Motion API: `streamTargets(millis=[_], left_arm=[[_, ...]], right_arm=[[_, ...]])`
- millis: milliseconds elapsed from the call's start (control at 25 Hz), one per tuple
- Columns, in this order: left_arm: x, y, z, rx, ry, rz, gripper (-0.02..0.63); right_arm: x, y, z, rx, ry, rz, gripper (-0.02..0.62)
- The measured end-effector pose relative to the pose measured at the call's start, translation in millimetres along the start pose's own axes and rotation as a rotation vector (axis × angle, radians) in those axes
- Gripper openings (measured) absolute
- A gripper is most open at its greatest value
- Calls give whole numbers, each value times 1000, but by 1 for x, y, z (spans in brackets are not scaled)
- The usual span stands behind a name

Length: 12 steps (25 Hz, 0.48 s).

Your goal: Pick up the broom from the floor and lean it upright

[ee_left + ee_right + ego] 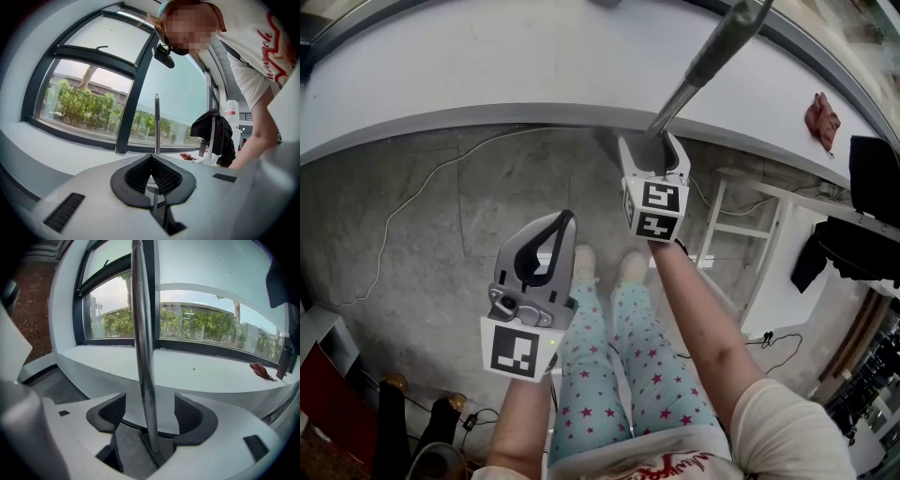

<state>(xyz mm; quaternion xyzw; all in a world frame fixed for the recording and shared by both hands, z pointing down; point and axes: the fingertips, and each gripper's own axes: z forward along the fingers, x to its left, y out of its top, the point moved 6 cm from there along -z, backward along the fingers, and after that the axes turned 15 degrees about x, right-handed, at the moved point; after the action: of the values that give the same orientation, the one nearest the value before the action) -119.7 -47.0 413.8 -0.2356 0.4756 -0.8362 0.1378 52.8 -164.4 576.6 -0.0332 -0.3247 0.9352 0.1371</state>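
The broom's metal handle (705, 64) stands nearly upright, its upper part leaning toward the white window ledge (487, 84). My right gripper (652, 150) is low on the handle with its jaws apart. In the right gripper view the handle (143, 348) passes between the two dark pads (112, 411) without touching either, and the broom's dark lower end (153, 453) shows beneath. My left gripper (565, 221) hovers over the floor to the left, away from the broom, with nothing in it. In the left gripper view its tips (151, 158) meet, and the handle (157, 123) stands beyond them.
A red cloth (822, 117) lies on the ledge at the right. A white rack (741, 234) with black clothing (858, 239) stands to the right. A thin cable (403, 206) runs over the grey floor at the left. The person's legs (619, 356) are below the grippers.
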Motion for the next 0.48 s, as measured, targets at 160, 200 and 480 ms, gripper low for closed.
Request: streamTargets(millis=[160, 200, 480], left_arm=[[-4, 11, -5, -7, -7, 18, 17], [-6, 15, -6, -7, -9, 24, 17], [-35, 53, -17, -7, -52, 50, 16]], right_arm=[[-14, 4, -37, -21, -36, 54, 313], [-15, 6, -50, -31, -43, 53, 313], [0, 54, -152, -124, -24, 25, 310]])
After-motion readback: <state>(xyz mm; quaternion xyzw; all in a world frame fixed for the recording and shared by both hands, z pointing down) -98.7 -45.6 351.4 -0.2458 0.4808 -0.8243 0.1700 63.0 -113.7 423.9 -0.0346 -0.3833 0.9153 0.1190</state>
